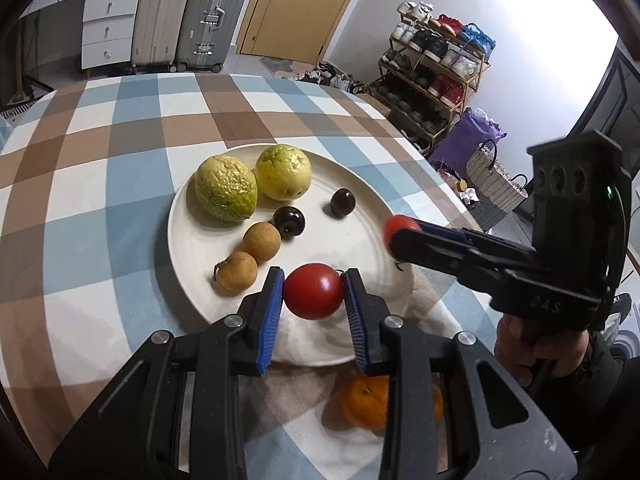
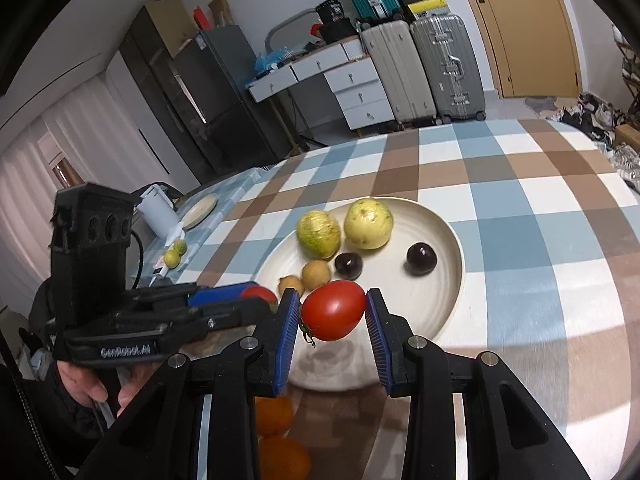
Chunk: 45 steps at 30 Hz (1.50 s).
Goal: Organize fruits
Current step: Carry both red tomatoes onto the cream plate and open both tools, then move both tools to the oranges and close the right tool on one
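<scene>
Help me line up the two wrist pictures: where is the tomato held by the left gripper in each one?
Left wrist view: the left gripper's tomato sits bottom centre, clamped between the blue pads.
Right wrist view: the same tomato peeks out at centre left, mostly hidden by the left gripper.
Shared landmark: the white plate holding the fruits.
</scene>
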### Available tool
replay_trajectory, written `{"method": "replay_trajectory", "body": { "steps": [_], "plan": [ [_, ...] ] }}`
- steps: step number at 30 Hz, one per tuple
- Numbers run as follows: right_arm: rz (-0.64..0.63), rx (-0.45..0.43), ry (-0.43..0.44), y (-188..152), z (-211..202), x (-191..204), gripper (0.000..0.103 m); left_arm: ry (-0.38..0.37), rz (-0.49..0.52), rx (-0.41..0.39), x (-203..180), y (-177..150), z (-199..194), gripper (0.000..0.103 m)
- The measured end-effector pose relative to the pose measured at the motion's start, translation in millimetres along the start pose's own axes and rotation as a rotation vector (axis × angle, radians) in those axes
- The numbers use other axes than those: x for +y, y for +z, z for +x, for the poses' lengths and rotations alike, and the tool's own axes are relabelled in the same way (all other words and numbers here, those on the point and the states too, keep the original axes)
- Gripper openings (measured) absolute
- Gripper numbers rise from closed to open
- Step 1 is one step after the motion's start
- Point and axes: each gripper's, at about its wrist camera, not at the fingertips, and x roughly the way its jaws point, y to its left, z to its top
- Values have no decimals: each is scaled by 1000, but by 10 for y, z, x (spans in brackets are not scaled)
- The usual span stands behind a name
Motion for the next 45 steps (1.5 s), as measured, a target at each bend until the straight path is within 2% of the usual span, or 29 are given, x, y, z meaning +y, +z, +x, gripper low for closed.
{"method": "replay_trajectory", "body": {
  "steps": [8,18,21,23,27,29,31,33,34,38,45],
  "plan": [
    [33,57,28,116,347,-77,34,47,31,19,59,19,201,28],
    [41,101,29,157,597,-25,35,44,22,20,120,22,255,28],
    [51,107,23,159,631,-33,38,47,17,14,133,39,243,28],
    [61,102,25,160,618,-46,46,55,16,13,116,42,209,31],
    [73,49,38,186,454,-51,54,57,16,-10,53,22,87,48],
    [73,16,39,191,319,-40,68,63,18,-20,10,11,21,51],
    [76,-14,37,179,202,-32,74,69,24,-31,-43,-5,-51,54],
    [75,-32,41,154,79,-7,75,78,27,-42,-99,-30,-134,59],
    [73,-39,38,134,12,9,80,82,29,-48,-134,-47,-184,64],
    [69,-83,12,22,-257,70,99,99,42,-74,-288,-133,-375,71],
    [59,-136,-15,-214,-666,175,102,134,71,-121,-569,-334,-681,82]
  ]
}}
